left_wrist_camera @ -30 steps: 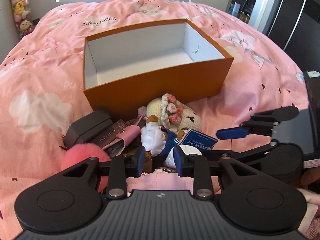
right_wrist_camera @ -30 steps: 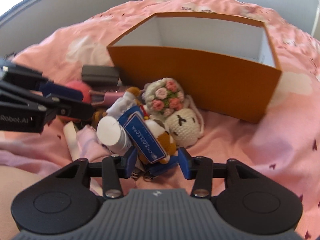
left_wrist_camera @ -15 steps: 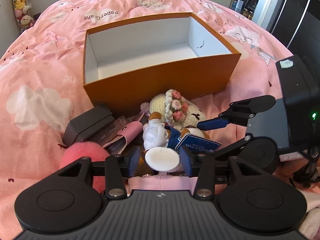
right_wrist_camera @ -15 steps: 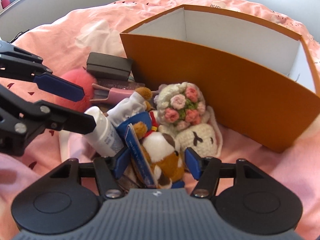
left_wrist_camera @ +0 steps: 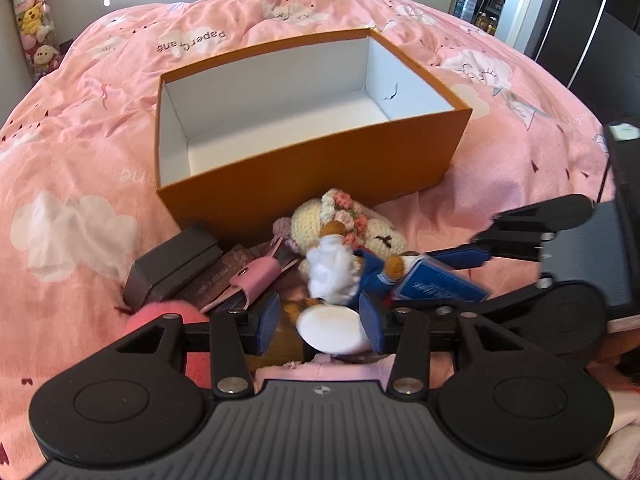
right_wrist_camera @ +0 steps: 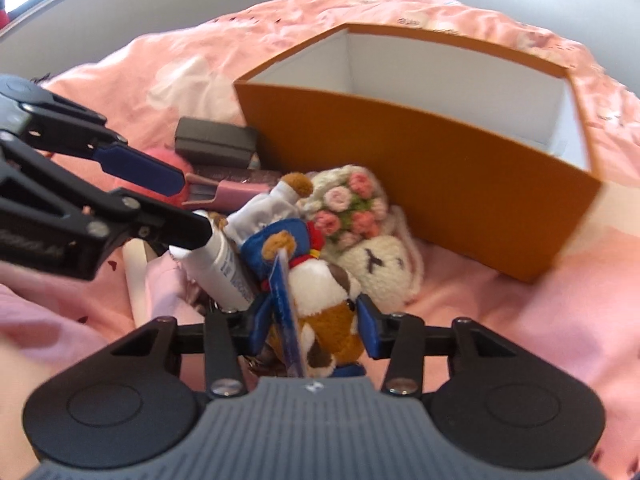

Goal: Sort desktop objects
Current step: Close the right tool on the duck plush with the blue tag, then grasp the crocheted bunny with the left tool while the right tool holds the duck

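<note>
An empty orange box (left_wrist_camera: 312, 164) with a white inside stands on the pink bed; it also shows in the right wrist view (right_wrist_camera: 452, 200). A pile lies at its near wall. My left gripper (left_wrist_camera: 320, 322) is open, its jaws on either side of a white bottle (left_wrist_camera: 332, 330), which also shows in the right wrist view (right_wrist_camera: 220, 264). My right gripper (right_wrist_camera: 312, 320) is open, its jaws on either side of a brown and white plush dog (right_wrist_camera: 324, 308) and a blue card (right_wrist_camera: 286, 312). A crocheted bunny (right_wrist_camera: 372, 248) with flowers lies beside them.
A dark case (left_wrist_camera: 172, 268), a brown wallet (left_wrist_camera: 216, 280), a pink strap holder (left_wrist_camera: 254, 280) and a pink fuzzy ball (left_wrist_camera: 168, 316) lie at the left of the pile. Pink bedding (left_wrist_camera: 72, 152) surrounds the box. Dark furniture (left_wrist_camera: 580, 12) stands at far right.
The left gripper has risen and its jaws have spread around the white bottle. The right gripper has pushed forward so the plush dog and card sit between its jaws.
</note>
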Motion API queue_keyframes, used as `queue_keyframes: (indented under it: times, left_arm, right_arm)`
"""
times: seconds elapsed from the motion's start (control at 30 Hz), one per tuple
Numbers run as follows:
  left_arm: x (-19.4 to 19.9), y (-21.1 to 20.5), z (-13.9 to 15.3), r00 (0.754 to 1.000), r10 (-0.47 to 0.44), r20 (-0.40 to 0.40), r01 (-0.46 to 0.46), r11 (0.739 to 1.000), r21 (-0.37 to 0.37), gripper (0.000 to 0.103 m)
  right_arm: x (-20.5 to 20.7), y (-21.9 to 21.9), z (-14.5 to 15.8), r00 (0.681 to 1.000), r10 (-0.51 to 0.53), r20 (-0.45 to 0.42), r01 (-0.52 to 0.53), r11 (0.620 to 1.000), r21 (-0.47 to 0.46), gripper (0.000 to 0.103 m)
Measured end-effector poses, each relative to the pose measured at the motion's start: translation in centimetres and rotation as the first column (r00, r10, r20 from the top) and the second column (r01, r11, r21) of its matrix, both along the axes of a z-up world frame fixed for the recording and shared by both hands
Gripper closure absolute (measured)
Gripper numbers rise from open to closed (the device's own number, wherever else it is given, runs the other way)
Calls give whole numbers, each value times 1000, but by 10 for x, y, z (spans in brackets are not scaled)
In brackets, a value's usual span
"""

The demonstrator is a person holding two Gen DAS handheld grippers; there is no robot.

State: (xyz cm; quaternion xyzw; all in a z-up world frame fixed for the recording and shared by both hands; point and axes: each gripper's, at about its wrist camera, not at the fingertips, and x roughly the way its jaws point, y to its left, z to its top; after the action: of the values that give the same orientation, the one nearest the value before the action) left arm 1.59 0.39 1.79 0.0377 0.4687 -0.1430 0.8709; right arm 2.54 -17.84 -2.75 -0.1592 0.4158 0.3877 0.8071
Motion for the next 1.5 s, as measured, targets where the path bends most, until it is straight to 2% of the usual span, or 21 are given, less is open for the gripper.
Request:
queue_keyframes:
  times: [0.1,0.4,0.6,0.73,0.8,0.9,1.1,1.2,1.3,1.4,1.5]
  left_arm:
    - [5,-5,1,1000,-8,5,8,1000,-13,51]
    - [23,-20,-7,998,24,-55,-26,998,-51,51]
    - [22,-29,-9,998,2,-63,-5,998,-58,51]
    - [23,-33,-11,997,-2,-72,-2,998,-55,51]
    - [24,-34,-13,997,-1,-79,-3,999,-52,51]
    - [26,-37,-16,997,-2,-81,-2,999,-49,51]
    - [34,-39,-17,994,30,-107,-40,995,-96,51]
    - [42,-43,-21,984,58,-171,-80,989,-125,51]
    - [53,-46,-28,959,93,-266,-143,974,-177,50]
    - [62,-50,-35,944,162,-286,-215,963,-165,50]
    - [68,-46,-42,921,233,-313,-310,925,-221,46]
  right_arm:
    - [-2,-19,12,999,-42,-5,43,999,23,57]
    - [-2,-53,34,987,-158,35,158,987,12,57]
    - [4,-79,45,974,-224,-34,227,966,125,57]
    - [2,-87,57,966,-258,26,253,959,125,57]
    - [7,-85,53,961,-272,57,266,960,89,57]
    - [18,-79,37,957,-287,44,284,957,55,57]
    - [28,-72,20,955,-294,38,293,956,15,57]
    - [31,-71,13,954,-299,40,299,954,-6,57]
    - [36,-69,7,951,-303,58,306,951,-41,56]
    - [42,-69,1,949,-313,49,315,948,-52,56]
    - [47,-69,-6,947,-318,40,320,945,-66,56]
